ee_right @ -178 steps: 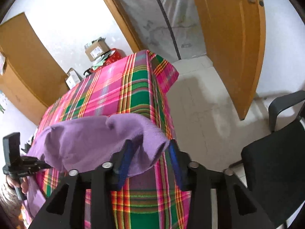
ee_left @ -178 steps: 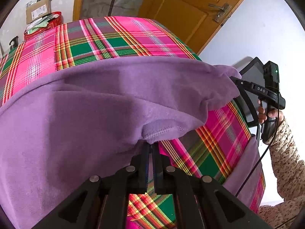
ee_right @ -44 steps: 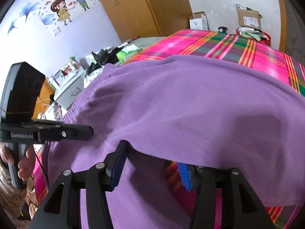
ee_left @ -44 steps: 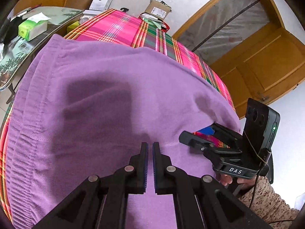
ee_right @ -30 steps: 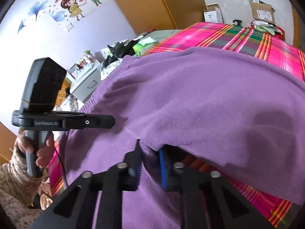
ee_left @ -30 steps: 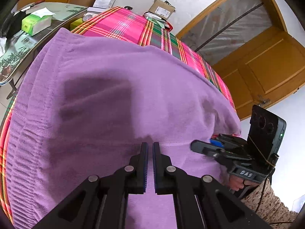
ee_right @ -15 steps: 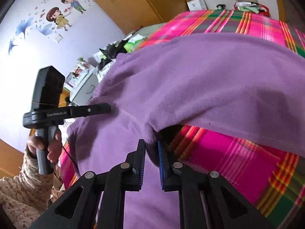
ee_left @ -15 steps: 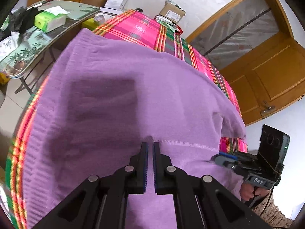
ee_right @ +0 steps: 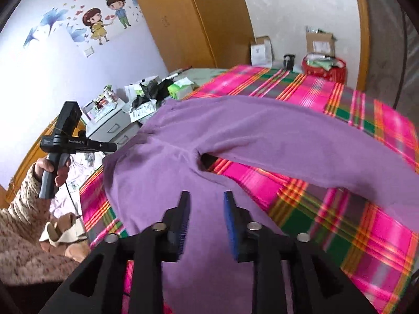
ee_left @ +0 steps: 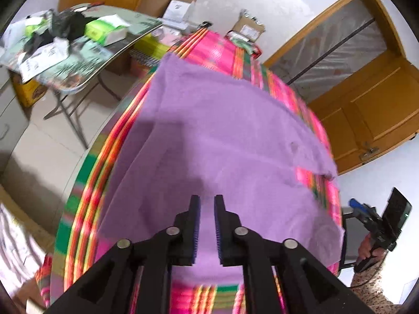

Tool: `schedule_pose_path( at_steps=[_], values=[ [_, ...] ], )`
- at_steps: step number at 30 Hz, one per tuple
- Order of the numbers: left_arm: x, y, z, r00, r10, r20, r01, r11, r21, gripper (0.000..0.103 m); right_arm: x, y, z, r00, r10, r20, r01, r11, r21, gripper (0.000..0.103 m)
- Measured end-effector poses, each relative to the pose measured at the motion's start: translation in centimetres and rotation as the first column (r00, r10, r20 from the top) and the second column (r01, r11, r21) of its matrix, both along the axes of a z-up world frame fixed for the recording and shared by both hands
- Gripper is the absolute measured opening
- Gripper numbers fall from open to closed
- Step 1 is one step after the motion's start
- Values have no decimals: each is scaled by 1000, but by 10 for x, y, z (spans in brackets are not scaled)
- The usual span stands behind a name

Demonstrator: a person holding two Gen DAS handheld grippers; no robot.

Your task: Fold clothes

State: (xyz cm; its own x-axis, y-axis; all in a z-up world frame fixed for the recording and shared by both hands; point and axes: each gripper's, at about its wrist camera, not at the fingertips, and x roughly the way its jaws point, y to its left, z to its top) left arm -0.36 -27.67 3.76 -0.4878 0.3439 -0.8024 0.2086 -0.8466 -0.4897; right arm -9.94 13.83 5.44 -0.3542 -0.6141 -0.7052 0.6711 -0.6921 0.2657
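The purple garment (ee_right: 235, 141) lies spread over the plaid-covered surface (ee_right: 327, 209), filling the middle of both frames. It is a soft, fleecy knit; one long part sweeps toward the right edge of the right wrist view, with a dark gap in the middle of that frame where it lifts off the cloth.

Both grippers are released and hold nothing: the left gripper (ee_left: 207, 204) has its jaws slightly parted above the near hem, the right gripper (ee_right: 207, 204) stands wider apart over the lower middle.

The step in hand seems to be choosing fresh grips for the next fold. It would go best with each gripper pinching a single edge, at matching points, so the fabric lifts evenly and does not bunch or drag the tablecloth.
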Motion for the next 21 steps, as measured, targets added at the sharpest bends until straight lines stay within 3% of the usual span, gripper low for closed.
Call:
schedule_pose_path(
  at_steps=[6,11,18,21],
  values=[
    [35,-13,-20,993,119,25,-120,992,40,12,48,-10,-38,999,41,2,-41,996,81,36],
    [53,-21,-29,982,188,31,-190,980,62,12,70,-37,-59,990,138,4,-137,984,117,36],
    [52,-23,-36,968,246,50,-248,968,36,12,86,-82,-91,967,254,-11,-244,939,242,36],
    [51,-22,-39,966,251,65,-253,967,35,12,89,-87,-95,963,271,-10,-261,936,238,36]
  ],
)
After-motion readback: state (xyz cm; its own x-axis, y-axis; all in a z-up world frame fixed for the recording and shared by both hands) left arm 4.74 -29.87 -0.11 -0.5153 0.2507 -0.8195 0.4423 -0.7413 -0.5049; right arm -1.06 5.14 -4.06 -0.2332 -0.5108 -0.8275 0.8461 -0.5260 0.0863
